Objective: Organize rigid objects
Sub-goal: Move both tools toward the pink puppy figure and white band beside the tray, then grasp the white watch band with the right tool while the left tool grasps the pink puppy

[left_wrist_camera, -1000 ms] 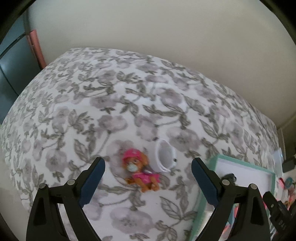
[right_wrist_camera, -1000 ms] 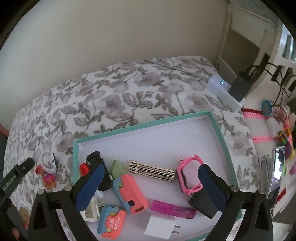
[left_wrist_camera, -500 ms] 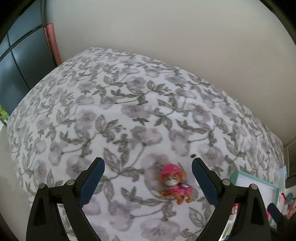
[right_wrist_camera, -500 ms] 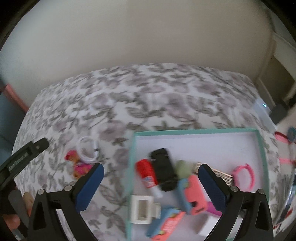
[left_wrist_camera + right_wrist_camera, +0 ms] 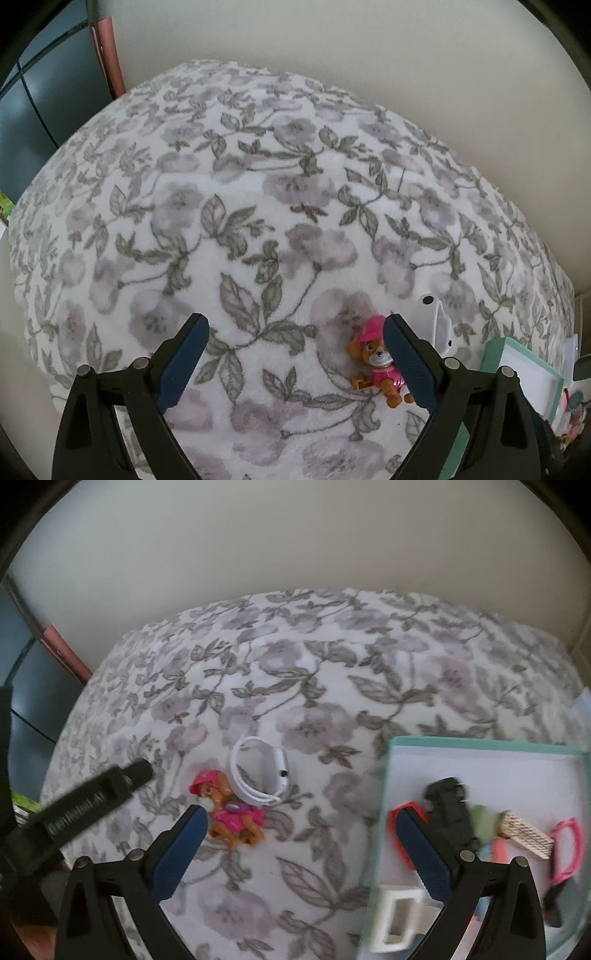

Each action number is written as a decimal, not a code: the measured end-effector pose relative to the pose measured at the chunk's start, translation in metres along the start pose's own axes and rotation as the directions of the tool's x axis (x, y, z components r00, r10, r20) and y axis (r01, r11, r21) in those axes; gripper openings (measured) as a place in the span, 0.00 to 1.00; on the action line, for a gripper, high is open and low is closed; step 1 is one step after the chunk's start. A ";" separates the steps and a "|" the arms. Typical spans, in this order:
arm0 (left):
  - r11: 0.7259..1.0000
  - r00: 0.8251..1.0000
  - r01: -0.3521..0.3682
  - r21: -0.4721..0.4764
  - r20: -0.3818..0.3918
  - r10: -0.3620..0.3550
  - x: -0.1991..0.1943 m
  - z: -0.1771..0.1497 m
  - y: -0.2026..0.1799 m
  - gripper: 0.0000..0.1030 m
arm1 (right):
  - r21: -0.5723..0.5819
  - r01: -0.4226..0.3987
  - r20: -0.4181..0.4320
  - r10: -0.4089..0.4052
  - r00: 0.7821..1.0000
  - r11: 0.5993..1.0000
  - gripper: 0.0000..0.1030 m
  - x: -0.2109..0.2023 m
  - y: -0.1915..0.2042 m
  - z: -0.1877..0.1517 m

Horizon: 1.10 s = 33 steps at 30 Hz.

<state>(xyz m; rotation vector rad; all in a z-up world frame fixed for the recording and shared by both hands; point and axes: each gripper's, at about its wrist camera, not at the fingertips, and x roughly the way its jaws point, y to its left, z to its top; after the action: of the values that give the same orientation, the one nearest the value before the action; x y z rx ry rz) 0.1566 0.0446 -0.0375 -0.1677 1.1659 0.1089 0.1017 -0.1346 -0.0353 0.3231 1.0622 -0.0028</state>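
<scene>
**Toy dog and white band lie left of the tray; right gripper is the nearer**

Toy dog (image 5: 231, 814): small pink-and-orange figure, pink hat, lying on the flowered blanket (image 5: 332, 686), outside the teal tray (image 5: 386, 812). Its long axis runs from the hat, up and to the left, down to the legs at lower right in the right wrist view. White band (image 5: 258, 771): a closed loop resting just beside the toy on its far side, touching or nearly so; I cannot tell which.

Right gripper (image 5: 301, 853): jaws spread wide, nothing held. The toy sits just ahead of its left finger (image 5: 181, 849), off the centre line to the left; the tray's near corner sits behind the right finger. Judgement: a short swing left would put the toy between the fingers.

Left gripper (image 5: 295, 363): also spread wide and empty. In its own view the toy (image 5: 376, 363) lies against the inner side of the right-hand finger (image 5: 410, 365), the band (image 5: 437, 325) beyond it on edge. In the right wrist view, a dark blurred bar at the left looks to be part of this gripper, near the toy.

The tray holds several small things: a black item (image 5: 448, 805), a pink ring (image 5: 567, 849), a white frame-like piece (image 5: 397, 919). Much of it is blurred.

Judgement: the toy and the band are the two pieces left to bring in. The toy's axis lies at a slant to the right gripper's opening, so a slight turn may give a squarer grip.
</scene>
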 end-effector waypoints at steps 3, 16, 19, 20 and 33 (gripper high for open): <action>1.000 1.000 0.007 -0.023 -0.017 -0.007 0.007 0.001 0.004 0.93 | 0.017 -0.039 -0.009 0.039 0.999 0.999 0.98 0.011 0.003 0.001; 0.992 0.998 0.005 -0.129 -0.061 -0.013 0.029 0.003 0.019 0.93 | -0.007 -0.095 0.024 0.095 0.995 0.995 0.85 0.039 0.012 0.006; 0.991 0.997 0.009 -0.136 -0.070 -0.019 0.033 0.004 0.018 0.93 | -0.002 -0.112 0.009 0.112 0.994 0.994 0.84 0.047 0.011 0.006; 0.990 0.997 0.011 -0.137 -0.072 -0.021 0.034 0.004 0.018 0.93 | 0.000 -0.112 0.004 0.112 0.994 0.994 0.83 0.050 0.011 0.005; 0.990 0.995 0.024 -0.138 -0.092 -0.037 0.042 0.005 0.012 0.93 | -0.012 -0.116 0.018 0.116 0.993 0.993 0.64 0.062 0.011 0.008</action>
<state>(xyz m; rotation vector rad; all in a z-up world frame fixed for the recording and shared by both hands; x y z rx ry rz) 0.1758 0.0576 -0.0755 -0.3148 1.2502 0.1557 0.1411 -0.1168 -0.0818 0.3743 1.0238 0.1040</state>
